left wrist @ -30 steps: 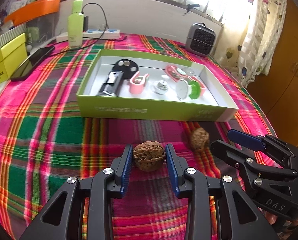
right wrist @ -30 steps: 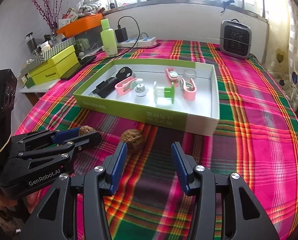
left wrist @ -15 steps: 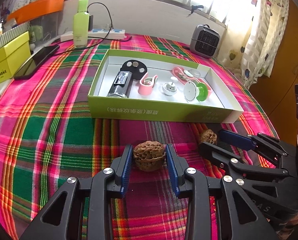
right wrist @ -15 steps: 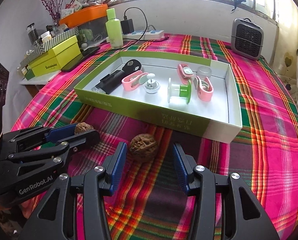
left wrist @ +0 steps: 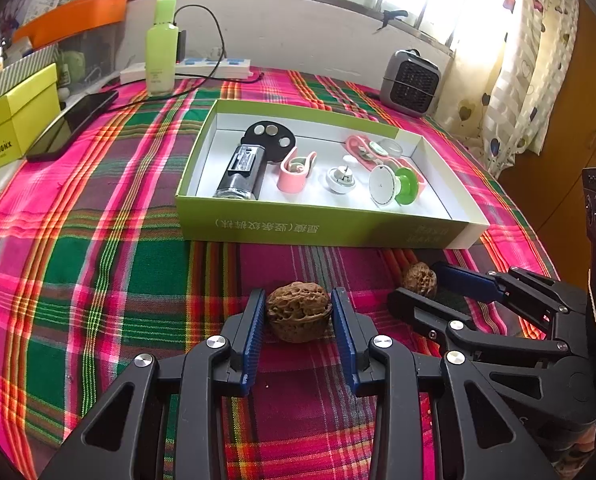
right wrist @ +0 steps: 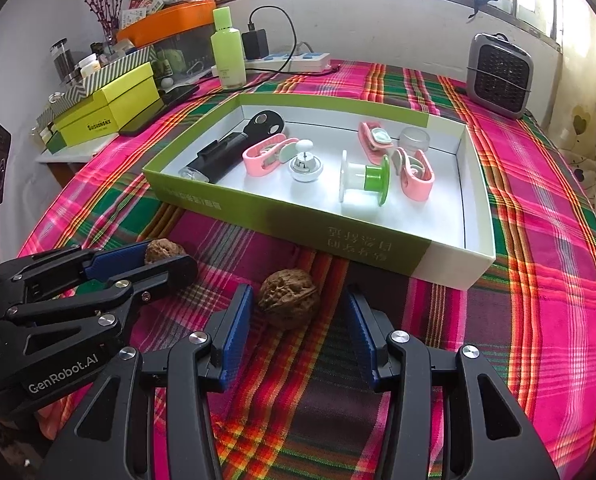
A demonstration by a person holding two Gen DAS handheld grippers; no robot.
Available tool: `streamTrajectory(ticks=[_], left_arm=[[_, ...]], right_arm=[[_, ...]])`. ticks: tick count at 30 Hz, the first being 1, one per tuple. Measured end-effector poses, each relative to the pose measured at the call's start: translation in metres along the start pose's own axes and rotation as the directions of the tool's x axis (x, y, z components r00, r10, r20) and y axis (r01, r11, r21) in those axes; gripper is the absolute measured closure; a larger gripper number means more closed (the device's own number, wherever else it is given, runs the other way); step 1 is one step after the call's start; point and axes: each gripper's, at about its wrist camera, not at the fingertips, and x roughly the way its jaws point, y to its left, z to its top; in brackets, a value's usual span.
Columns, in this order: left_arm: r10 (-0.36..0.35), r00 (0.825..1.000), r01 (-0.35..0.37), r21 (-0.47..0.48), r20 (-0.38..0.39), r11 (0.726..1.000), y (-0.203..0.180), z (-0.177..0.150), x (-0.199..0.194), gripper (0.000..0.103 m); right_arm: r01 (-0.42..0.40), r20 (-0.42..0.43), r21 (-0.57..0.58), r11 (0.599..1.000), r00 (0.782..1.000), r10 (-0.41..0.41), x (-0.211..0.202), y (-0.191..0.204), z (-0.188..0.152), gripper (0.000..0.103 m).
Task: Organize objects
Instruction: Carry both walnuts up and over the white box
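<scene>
Two walnuts lie on the plaid cloth in front of a green box (left wrist: 321, 232) (right wrist: 377, 256). My left gripper (left wrist: 298, 312) is shut on one walnut (left wrist: 299, 311), which also shows in the right wrist view (right wrist: 162, 250) between that gripper's fingers. My right gripper (right wrist: 298, 308) is open around the second walnut (right wrist: 288, 301), with a gap on its right side. That walnut shows in the left wrist view (left wrist: 419, 280) between the right gripper's fingers. The box holds a black torch (left wrist: 242, 172), pink clips (right wrist: 268, 156), a green-and-white spool (right wrist: 363, 178) and a small metal top (right wrist: 305, 166).
A grey heater (right wrist: 499, 76) stands at the back right. A green bottle (right wrist: 228, 54), a power strip (right wrist: 294, 62) with a charger, a phone (left wrist: 72, 124) and yellow boxes (right wrist: 106, 120) sit at the back left. A curtain (left wrist: 513, 80) hangs right.
Both grippers moved forward toward the box. The right gripper now straddles the second walnut, which was ahead of its left finger before. The left gripper keeps its walnut.
</scene>
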Motion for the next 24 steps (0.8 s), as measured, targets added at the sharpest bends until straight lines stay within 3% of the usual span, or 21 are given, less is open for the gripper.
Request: streamTrajectory(ticks=[3, 5, 10, 24], left_arm=[[0.001, 1.0, -0.001, 0.002, -0.001, 1.0, 0.0005, 0.0003, 0.0003, 0.071], [0.001, 1.0, -0.001, 0.005, -0.002, 1.0, 0.0008, 0.0008, 0.0005, 0.071], [0.001, 1.0, -0.001, 0.008, -0.004, 1.0, 0.0003, 0.0016, 0.0013, 0.071], [0.005, 1.0, -0.005, 0.02, -0.005, 1.0, -0.0022, 0.0044, 0.0019, 0.072]], right_arm=[[0.007, -0.001, -0.002, 1.0, 1.0, -0.007, 0.0005, 0.0, 0.0003, 0.056], [0.017, 0.0, -0.004, 1.0, 1.0, -0.017, 0.0005, 0.0004, 0.0003, 0.065], [0.022, 0.001, -0.009, 1.0, 1.0, -0.022, 0.0003, 0.0015, 0.0001, 0.071], [0.012, 0.015, 0.023, 1.0, 1.0, -0.013, -0.0032, -0.0029, -0.0008, 0.071]])
